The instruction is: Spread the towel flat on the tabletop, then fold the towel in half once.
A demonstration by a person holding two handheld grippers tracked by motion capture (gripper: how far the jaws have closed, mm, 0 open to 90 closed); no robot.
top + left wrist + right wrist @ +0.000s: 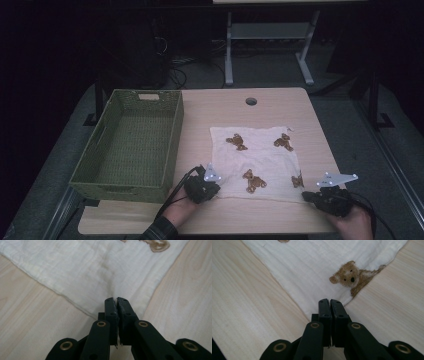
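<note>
A white cloth point(255, 155) printed with brown teddy bears lies flat on the pale wooden table point(220, 107). My left gripper point(218, 190) sits at the cloth's near left corner. In the left gripper view its jaws point(117, 300) are shut on that corner of the cloth point(100, 270), and a small crease runs up to them. My right gripper point(307, 196) sits at the near right corner. Its jaws point(329, 301) are pressed together on the edge of the cloth point(312, 272), just below a printed bear point(348, 276). The corner tips are hidden behind the jaws.
A deep green woven basket point(175, 135) stands along the table's left side, close to the cloth. A round cable hole point(251, 101) is near the far edge. Beyond the table are a dark floor and the legs of another desk point(229, 55).
</note>
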